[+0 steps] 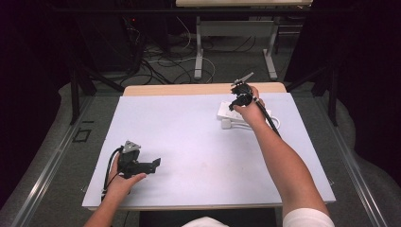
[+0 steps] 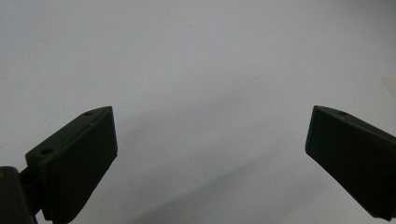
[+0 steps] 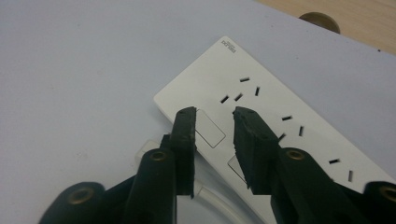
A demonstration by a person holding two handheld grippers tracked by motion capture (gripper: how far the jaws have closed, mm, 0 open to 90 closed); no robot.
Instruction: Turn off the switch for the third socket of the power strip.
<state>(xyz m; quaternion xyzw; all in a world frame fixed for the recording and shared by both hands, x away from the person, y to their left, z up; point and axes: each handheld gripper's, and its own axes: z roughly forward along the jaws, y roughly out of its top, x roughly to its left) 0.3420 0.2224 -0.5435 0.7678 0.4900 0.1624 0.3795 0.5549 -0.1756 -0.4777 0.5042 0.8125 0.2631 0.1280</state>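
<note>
Right claw [image 3: 212,116], jaws slightly apart, hovers over power strip [image 3: 261,107] switch; left claw [image 1: 150,165] open; mis-press could shift strip.

White power strip [image 3: 280,107] at two o'clock on the pale lilac-grey table cover [image 1: 189,127], with dark slots and small grey lettering (too small to read). White cable [image 3: 219,200] beside it. Black right gripper [image 3: 214,114]; black left gripper [image 1: 153,164] at eight o'clock, grey plate on top. Tan table edge [image 1: 189,89] at twelve.
</note>
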